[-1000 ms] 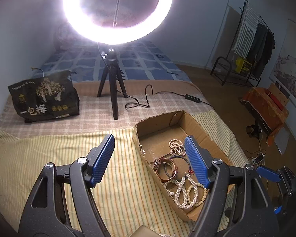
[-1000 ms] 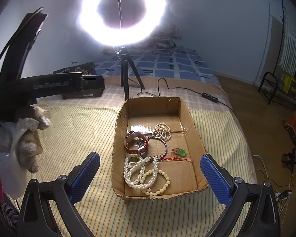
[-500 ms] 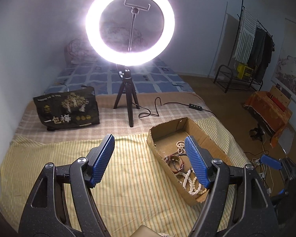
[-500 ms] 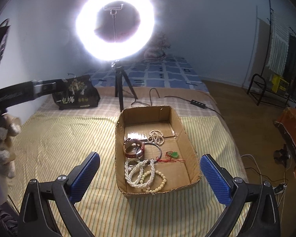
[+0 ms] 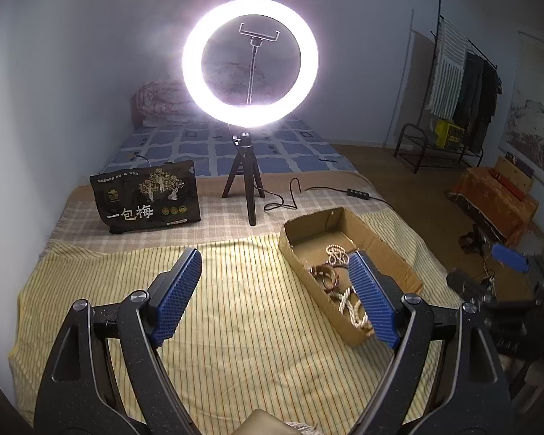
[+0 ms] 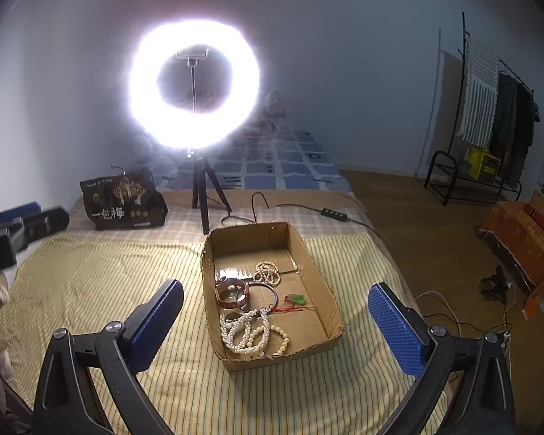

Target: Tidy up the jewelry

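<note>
**Both grippers poised above the jewelry box, nothing in hand**

You hold the left gripper [image 5: 273,297] over the striped bedspread [image 5: 235,326], its fingers spread wide, having just opened further, and gripping nothing. The right gripper [image 6: 275,324] hangs above the cardboard box [image 6: 317,268], fingers equally wide and empty. The jewelry lies inside that box on the bed: white pearl strands [image 6: 241,331] at the near end, a brown leather band [image 6: 232,295] mid-box, a green pendant [image 6: 299,299] on red cord, a smaller bead cluster [image 6: 268,272] farther back. To pick cleanly, you would likely do best choosing one separate piece, such as the pendant, lowering straight over it and closing gently, since the tangled pearls may drag neighbours along.
</note>
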{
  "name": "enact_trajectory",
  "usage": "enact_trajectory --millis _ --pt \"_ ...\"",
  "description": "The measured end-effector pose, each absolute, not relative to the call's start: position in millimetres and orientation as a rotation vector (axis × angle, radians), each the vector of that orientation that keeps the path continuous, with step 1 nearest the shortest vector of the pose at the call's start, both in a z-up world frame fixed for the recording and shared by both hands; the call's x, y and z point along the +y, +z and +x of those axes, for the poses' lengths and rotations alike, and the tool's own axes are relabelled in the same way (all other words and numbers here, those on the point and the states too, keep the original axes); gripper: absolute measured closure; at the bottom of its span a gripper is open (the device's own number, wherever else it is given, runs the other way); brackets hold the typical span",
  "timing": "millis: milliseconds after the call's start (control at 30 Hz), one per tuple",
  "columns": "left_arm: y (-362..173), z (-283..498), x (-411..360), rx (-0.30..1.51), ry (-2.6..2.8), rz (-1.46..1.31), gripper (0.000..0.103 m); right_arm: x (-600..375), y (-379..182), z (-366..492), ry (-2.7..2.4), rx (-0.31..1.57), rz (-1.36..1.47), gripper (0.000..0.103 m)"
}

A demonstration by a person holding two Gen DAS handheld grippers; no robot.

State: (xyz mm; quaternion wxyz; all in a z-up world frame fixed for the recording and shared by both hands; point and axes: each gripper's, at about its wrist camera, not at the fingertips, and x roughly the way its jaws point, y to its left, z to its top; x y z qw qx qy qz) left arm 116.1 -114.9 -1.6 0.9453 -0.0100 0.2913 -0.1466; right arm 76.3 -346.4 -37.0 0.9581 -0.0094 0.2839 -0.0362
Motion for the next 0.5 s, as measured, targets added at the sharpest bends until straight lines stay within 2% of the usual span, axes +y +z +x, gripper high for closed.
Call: enact_trajectory --millis 267,400,500 --pt "-3.0 86.9 -117.7 0.571 -0.304 0.012 0.017 -345.0 -28.2 61.5 -0.094 0.529 -0.008 0.000" --pt "-0.4 76.8 -118.7 0.538 -0.293 0.026 0.003 -346.2 -26.5 56.1 -0.112 0.500 0.003 0.000" --pt "3.5 68.4 -118.8 0.484 -0.271 0.053 0.002 -345.8 -26.1 54.5 -0.117 0.492 0.005 0.000"
